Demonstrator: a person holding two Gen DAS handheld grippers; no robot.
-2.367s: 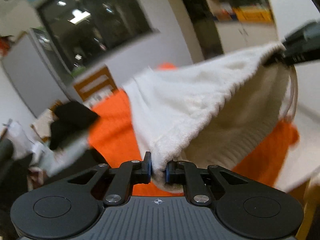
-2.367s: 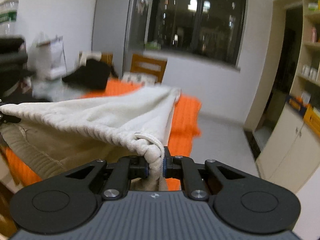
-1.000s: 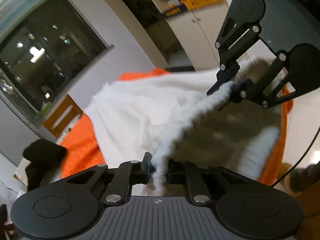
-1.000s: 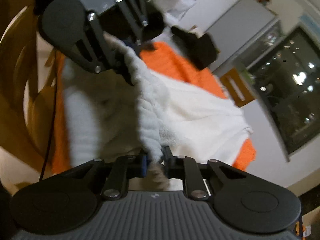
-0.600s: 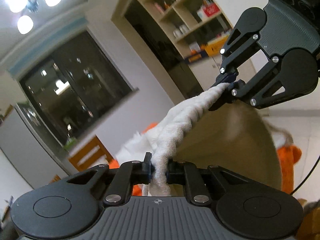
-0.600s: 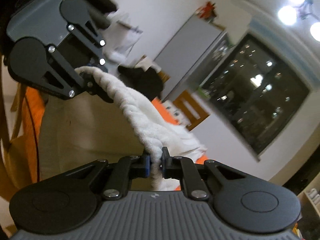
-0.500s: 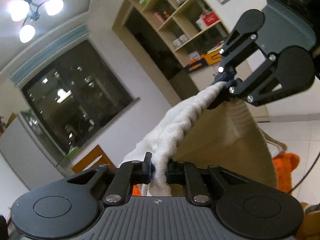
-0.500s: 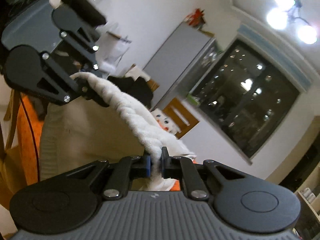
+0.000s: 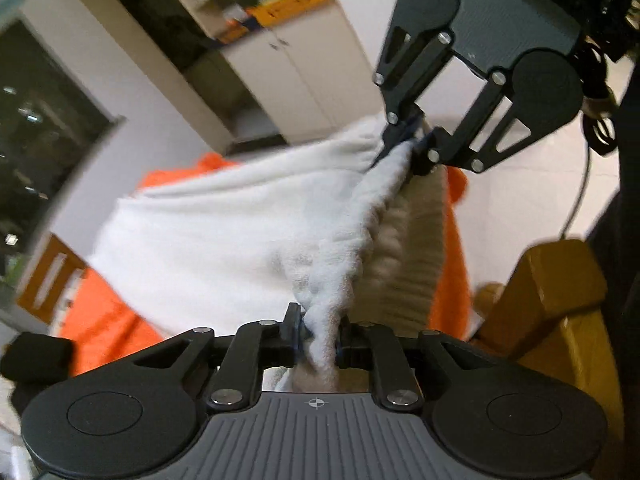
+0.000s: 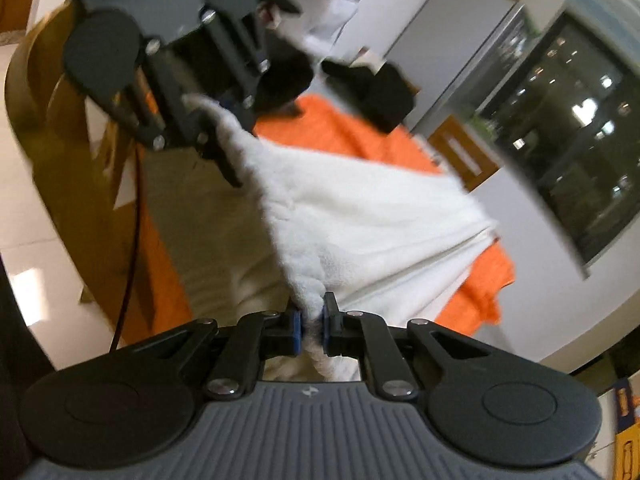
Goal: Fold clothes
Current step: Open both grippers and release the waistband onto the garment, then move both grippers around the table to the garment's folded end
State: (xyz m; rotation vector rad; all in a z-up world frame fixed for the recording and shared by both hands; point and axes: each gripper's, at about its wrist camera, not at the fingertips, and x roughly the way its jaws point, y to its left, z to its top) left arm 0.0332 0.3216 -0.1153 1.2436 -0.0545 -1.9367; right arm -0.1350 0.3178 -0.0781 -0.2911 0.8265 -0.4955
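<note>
In the left wrist view, the left gripper (image 9: 318, 334) had its jaws clenched on the white garment (image 9: 224, 232) at bottom centre; its gathered edge ran up to the right gripper (image 9: 408, 142) in the upper right, above the orange cover (image 9: 104, 324).

In the right wrist view, the right gripper (image 10: 311, 328) pinched the same edge, which ran to the upper left.

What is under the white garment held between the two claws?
An orange cloth spreads beneath the white garment, showing past its edges in both views. The surface under the orange cloth is covered, so it cannot be seen. Both the left claw and right claw grip the garment.
</note>
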